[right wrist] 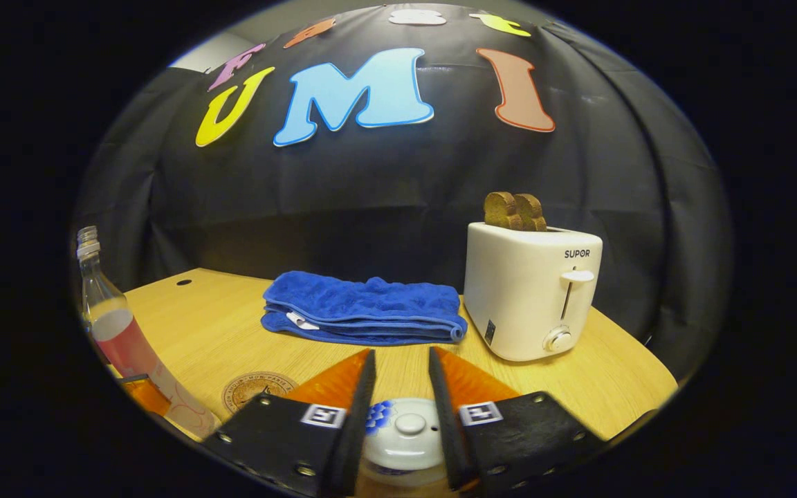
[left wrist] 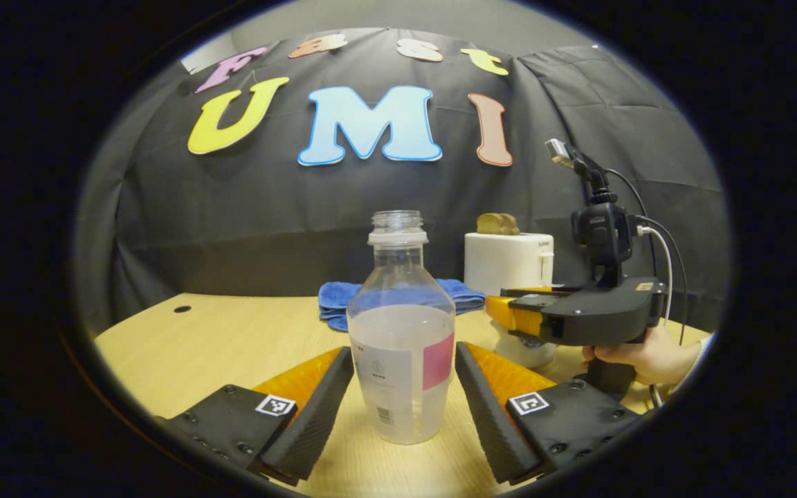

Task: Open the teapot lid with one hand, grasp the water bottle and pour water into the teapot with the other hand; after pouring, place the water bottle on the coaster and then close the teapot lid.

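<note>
Left gripper (left wrist: 404, 387) spread around uncapped water bottle (left wrist: 402, 339), not touching, near table's (left wrist: 232, 346) front edge. Right gripper (right wrist: 402, 398) spread either side of teapot lid (right wrist: 409, 432); contact unclear. Coaster (right wrist: 257, 389) beside.

The left gripper (left wrist: 404, 398) is level, its 2 fingers spread wide and apart. The right gripper (right wrist: 402, 415) – held from below by a hand (left wrist: 651, 354) – has fingers parted.

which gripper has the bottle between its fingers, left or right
The left gripper: the capless water bottle stands between its open fingers. The right gripper instead straddles the teapot lid.
</note>
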Tool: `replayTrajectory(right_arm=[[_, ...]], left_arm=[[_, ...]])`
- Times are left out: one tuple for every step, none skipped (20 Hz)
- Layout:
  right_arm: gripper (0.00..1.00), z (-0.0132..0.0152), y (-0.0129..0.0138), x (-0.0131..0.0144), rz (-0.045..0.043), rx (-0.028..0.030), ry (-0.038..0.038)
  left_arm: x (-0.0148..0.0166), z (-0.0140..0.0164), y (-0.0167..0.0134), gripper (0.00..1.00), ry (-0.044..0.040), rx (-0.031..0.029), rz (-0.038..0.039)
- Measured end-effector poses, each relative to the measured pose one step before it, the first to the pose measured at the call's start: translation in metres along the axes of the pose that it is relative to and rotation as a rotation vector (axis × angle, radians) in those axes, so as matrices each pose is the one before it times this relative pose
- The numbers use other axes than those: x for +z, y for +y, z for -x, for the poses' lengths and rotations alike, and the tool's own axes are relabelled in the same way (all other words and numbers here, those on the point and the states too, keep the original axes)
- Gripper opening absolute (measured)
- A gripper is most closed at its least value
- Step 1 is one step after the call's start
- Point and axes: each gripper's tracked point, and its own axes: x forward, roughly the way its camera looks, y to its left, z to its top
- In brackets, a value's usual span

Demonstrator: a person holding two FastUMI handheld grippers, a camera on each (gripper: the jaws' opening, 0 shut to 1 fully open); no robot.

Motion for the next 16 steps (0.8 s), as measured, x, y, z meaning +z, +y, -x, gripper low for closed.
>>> replayTrajectory(right_arm=[[0.19,-0.00126,-0.00012,-0.00134,-0.00861,0.00908,0.01136],[0.20,-0.00355,0.00071,-0.00123,-0.00814,0.00370,0.00259],[0.20,-0.00035,0.00199,-0.00007,0.00658,0.00252,0.00279],[0.20,0.00387,0.00278,0.00184,0.01388,0.01051,-0.00865],[0.20,-0.00013,-0.00208,0.00352,0.00553,-0.00880,-0.00119],[0.12,-0.00239,-0.00009,-0.00377,0.02082,-0.00506,-0.00168],[0.12,0.00029,0.00178,0.00101,0.00571,0.00542,-0.00516],[0.12,0.00268,0.00132,0.00060,-0.00297,0.00741,-0.00544],[0.12,-0.00027,0.00030,0.00138,-0.00577,0.00539,-0.00615],[0.12,0.00043,0.00083,0.00035,-0.00446,0.00551,-0.00401],[0.12,0.00014,0.00070,0.00262,-0.00763,0.00676,-0.00686],[0.12,0.00226,0.00054,0.00358,-0.01134,0.00545,-0.01173],[0.12,0.00232,0.00055,0.00711,-0.00996,0.00470,-0.01684],[0.12,0.00226,0.00175,0.00637,-0.00816,0.00851,-0.01983],[0.12,0.00239,0.00052,0.00763,-0.00297,0.00171,-0.01497],[0.12,0.00292,0.00012,0.00746,-0.00106,0.00092,-0.01470]], left_arm=[[0.00118,-0.00058,-0.00068,1.00,0.00068,-0.00250,0.00066],[-0.00104,0.00068,-0.00121,1.00,0.00069,-0.00457,0.00187],[0.00118,-0.00002,-0.00150,1.00,0.00014,-0.00190,0.00126],[-0.00085,0.00005,-0.00107,1.00,0.00037,-0.00352,0.00068],[0.00113,0.00088,-0.00026,1.00,-0.00003,0.00032,-0.00132],[0.00027,0.00058,-0.00086,1.00,-0.00076,0.00102,-0.00200],[0.00050,-0.00013,0.00002,1.00,0.00021,0.00049,-0.00049],[-0.00094,-0.00021,-0.00003,1.00,-0.00017,-0.00030,0.00035],[0.00014,-0.00037,0.00021,1.00,0.00232,-0.00075,-0.00007],[-0.00103,0.00013,-0.00024,1.00,-0.00020,0.00011,-0.00069],[0.00101,0.00023,0.00041,1.00,0.00082,0.00043,-0.00282],[-0.00160,-0.00026,-0.00019,1.00,0.00091,-0.00087,-0.00251],[0.00043,-0.00005,0.00020,1.00,0.00255,0.00035,-0.00452],[0.00039,-0.00089,-0.00021,1.00,0.00172,0.00003,-0.00170],[0.00025,-0.00108,0.00029,1.00,0.00181,0.00058,-0.00134],[-0.00068,0.00045,-0.00007,1.00,-0.00283,0.00071,0.00110]])
